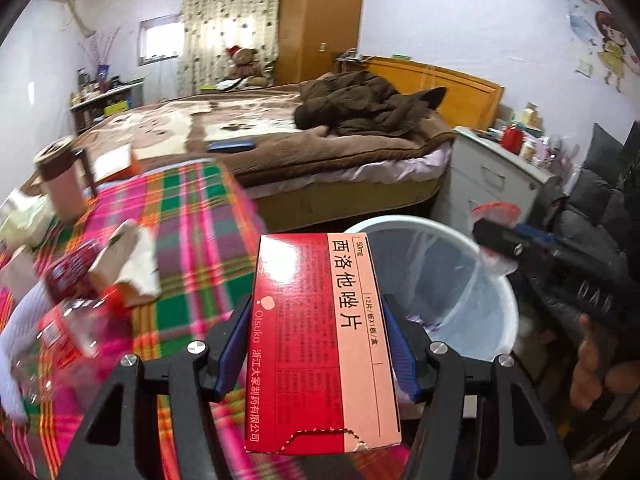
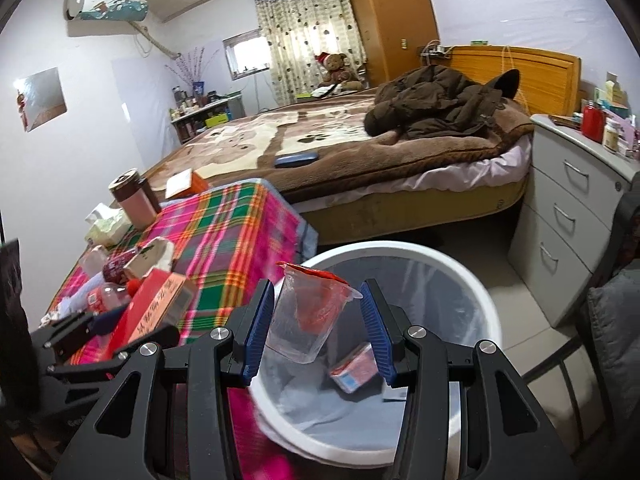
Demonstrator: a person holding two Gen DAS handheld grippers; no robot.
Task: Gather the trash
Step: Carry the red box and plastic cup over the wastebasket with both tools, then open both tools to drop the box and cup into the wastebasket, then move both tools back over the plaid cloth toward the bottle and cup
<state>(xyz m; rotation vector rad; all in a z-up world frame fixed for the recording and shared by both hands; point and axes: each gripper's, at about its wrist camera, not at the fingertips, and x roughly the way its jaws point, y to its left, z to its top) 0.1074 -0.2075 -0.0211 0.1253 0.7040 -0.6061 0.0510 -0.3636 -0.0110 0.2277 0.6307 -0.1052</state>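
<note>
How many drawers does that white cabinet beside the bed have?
3, stacked in the white cabinet: top drawer, middle drawer, bottom drawer. Any others would be hidden.

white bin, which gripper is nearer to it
Right. The right gripper holds a plastic cup over the white bin; the left gripper holds a red box beside it.

Daylight enters through the curtained window (image 2: 298, 46) and a small window (image 2: 245, 51) at the far wall; room evenly lit, moderately bright, shadows soft. Both fisheye views bend straight lines strongly toward the edges, with dark vignetting in the corners. Left wrist view: motion blur smears the plaid tablecloth (image 1: 192, 216) and the clutter at left; the red medicine box (image 1: 320, 340) stays sharp. Right wrist view is mostly crisp.
</note>
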